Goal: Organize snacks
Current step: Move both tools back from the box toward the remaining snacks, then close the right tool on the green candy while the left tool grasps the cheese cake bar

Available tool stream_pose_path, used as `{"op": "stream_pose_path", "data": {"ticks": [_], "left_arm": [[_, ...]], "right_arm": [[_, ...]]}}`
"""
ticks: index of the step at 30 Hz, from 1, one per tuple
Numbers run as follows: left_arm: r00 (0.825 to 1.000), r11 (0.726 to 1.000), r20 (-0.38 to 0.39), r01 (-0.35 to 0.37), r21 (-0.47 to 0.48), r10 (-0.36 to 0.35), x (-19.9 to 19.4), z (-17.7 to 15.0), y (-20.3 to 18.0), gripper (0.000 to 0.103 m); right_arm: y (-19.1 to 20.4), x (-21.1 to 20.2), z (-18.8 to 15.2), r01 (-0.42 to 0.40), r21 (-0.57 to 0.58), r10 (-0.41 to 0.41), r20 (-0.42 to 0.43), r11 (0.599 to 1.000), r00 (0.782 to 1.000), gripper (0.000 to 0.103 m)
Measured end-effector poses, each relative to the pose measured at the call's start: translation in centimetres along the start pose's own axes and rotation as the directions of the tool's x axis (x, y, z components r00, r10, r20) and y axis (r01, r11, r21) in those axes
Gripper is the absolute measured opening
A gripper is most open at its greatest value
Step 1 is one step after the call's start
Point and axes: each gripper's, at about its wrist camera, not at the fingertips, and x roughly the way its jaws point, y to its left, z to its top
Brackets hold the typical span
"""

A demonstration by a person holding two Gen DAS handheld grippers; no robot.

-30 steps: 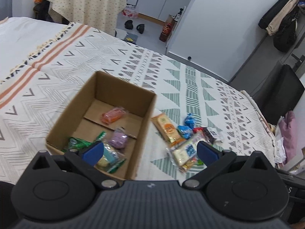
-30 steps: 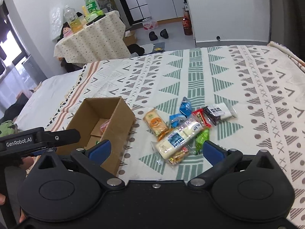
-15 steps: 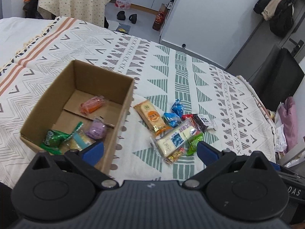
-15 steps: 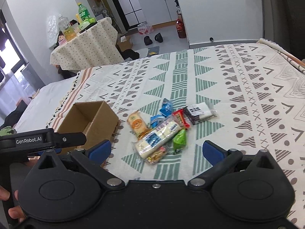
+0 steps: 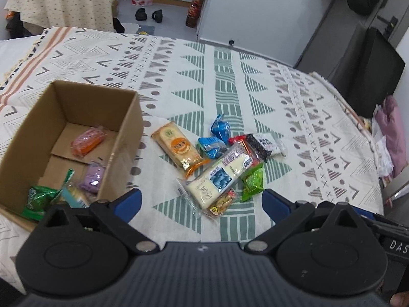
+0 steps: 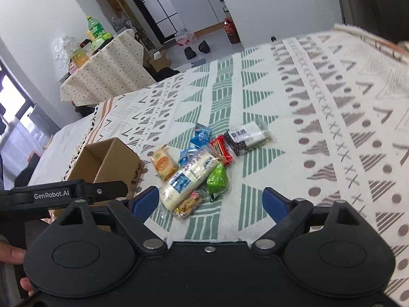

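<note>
Both grippers, left gripper (image 5: 200, 202) & right gripper (image 6: 211, 200), wide open, empty; right's jaws just narrowed.

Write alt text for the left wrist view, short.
The open left gripper hovers over a pile of wrapped snacks on a patterned bedspread, holding nothing. To the left sits an open cardboard box with an orange packet, a purple one and a green one inside.

White walls (image 5: 255, 7), grey floor (image 5: 168, 18), dotted-cloth table (image 6: 107, 69), white cabinets (image 6: 194, 2), bright window (image 6: 12, 94) at left
</note>
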Motion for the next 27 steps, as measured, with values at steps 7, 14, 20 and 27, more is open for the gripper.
{"op": "stream_pose_path", "data": {"ticks": [7, 14, 20, 27], "left_arm": [[1.0, 0.999, -0.03, 0.002, 0.044, -0.001, 2.8, 0.2, -0.3, 0.088], [0.998, 0.998, -0.065, 0.005, 0.061, -0.001, 5.7, 0.6, -0.7, 0.07], [0.996, 0.995, -0.089, 0.021, 0.097, -0.012, 8.1, 1.0, -1.6, 0.067], [0.994, 0.987, -0.105, 0.026, 0.161, -0.009, 10.1, 1.3, -2.5, 0.067]], "right_arm": [[-1.8, 2.4, -0.4, -0.038, 0.064, 0.04, -0.019, 0.997, 0.999, 0.08], [-2.7, 5.3, -0.1, -0.035, 0.087, 0.038, -0.029, 0.996, 0.999, 0.069], [-3.0, 6.8, 0.1, -0.06, 0.106, 0.063, -0.032, 0.993, 0.997, 0.065], [-3.2, 8.8, 0.3, -0.08, 0.132, 0.088, -0.056, 0.988, 0.995, 0.058]]}}
